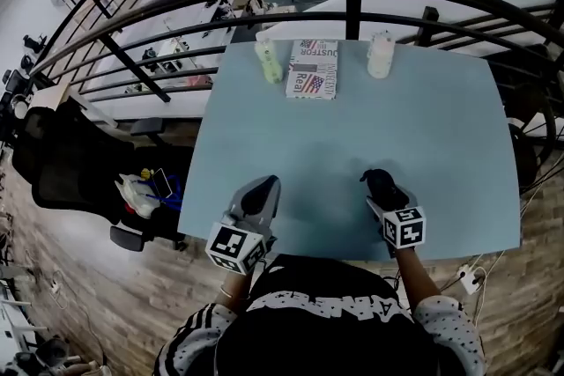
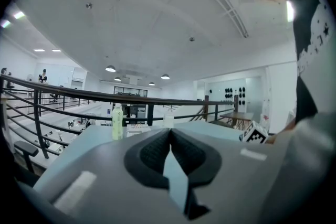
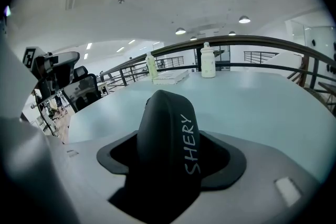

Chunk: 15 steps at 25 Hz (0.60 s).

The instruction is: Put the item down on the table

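Observation:
My right gripper (image 1: 388, 196) is shut on a black rounded item (image 1: 382, 183) with white "SHERY" lettering, just above the near right part of the light blue table (image 1: 352, 136). In the right gripper view the item (image 3: 167, 136) sticks up between the jaws and hides the fingertips of the gripper (image 3: 165, 113). My left gripper (image 1: 258, 195) hovers over the near left part of the table. Its jaws meet at the tips with nothing between them, as the left gripper view (image 2: 169, 135) shows.
At the table's far edge stand a pale green bottle (image 1: 268, 59), a printed magazine (image 1: 313, 69) and a white bottle (image 1: 380, 55). A dark railing (image 1: 352, 9) runs behind the table. A black office chair (image 1: 62, 163) is on the floor to the left.

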Tool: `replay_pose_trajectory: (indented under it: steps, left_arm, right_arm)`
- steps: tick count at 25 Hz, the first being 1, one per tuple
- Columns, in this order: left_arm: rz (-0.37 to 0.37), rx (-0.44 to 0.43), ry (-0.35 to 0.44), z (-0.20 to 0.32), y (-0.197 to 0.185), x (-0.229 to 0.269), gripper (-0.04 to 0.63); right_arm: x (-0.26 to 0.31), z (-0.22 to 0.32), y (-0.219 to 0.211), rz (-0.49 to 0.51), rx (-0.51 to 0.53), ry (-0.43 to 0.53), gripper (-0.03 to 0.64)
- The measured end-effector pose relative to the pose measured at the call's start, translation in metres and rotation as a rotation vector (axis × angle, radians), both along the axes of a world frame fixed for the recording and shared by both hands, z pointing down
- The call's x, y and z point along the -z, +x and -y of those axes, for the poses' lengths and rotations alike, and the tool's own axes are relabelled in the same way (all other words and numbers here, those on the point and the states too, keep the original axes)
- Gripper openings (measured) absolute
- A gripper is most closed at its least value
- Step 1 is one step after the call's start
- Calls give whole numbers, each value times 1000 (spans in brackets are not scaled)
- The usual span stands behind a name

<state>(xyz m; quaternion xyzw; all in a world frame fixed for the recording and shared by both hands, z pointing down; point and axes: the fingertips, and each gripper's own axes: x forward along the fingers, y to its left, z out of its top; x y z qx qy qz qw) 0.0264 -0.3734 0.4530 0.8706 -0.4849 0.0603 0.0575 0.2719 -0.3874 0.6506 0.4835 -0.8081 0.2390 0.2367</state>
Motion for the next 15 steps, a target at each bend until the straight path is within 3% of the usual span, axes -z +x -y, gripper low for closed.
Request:
replay_pose_trajectory:
  steps: [15]
  left_arm:
    - [20, -6, -13, -1, 3, -2, 0]
  right_arm:
    - [-12, -5, 7, -5, -33, -30, 348]
